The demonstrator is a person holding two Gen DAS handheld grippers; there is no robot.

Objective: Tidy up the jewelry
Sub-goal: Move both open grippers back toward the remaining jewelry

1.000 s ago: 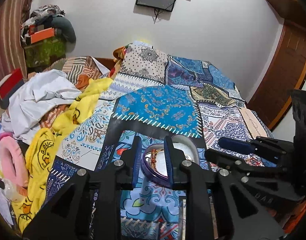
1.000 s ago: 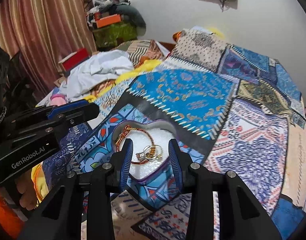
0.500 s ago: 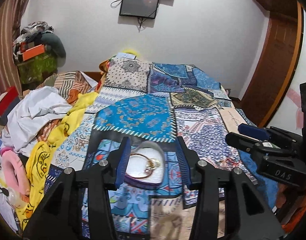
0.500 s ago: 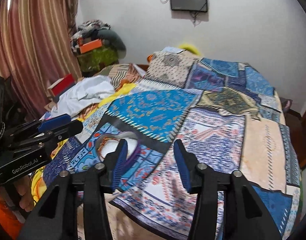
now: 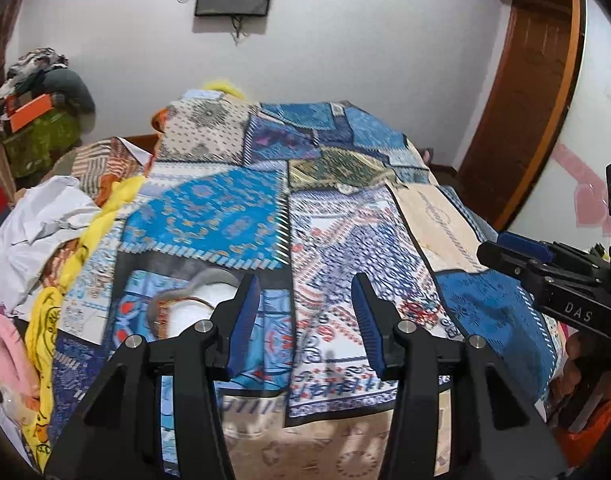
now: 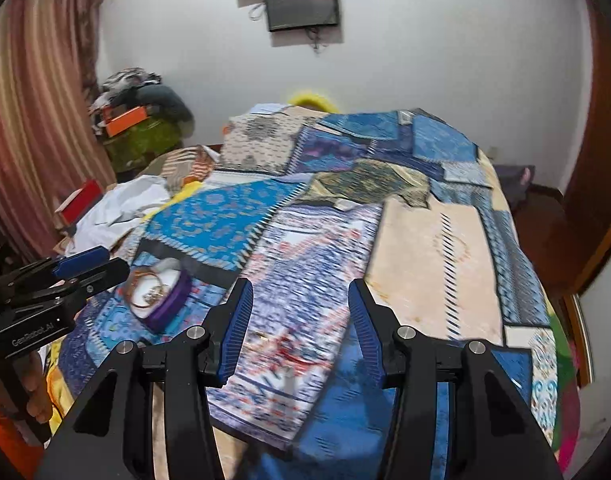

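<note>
Over the last second both grippers had pulled back from the heart-shaped box and spread wide: the left gripper and right gripper each held nothing. The jewelry lay inside the box on the patchwork bedspread, so the tidying looked finished.

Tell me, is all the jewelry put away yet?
Looks nearly done. An orange bangle and small gold pieces lie in the heart-shaped box on the bed quilt. Both tongs, left and right, are open and empty. No loose jewelry shows on the quilt. No lid is in sight.
</note>
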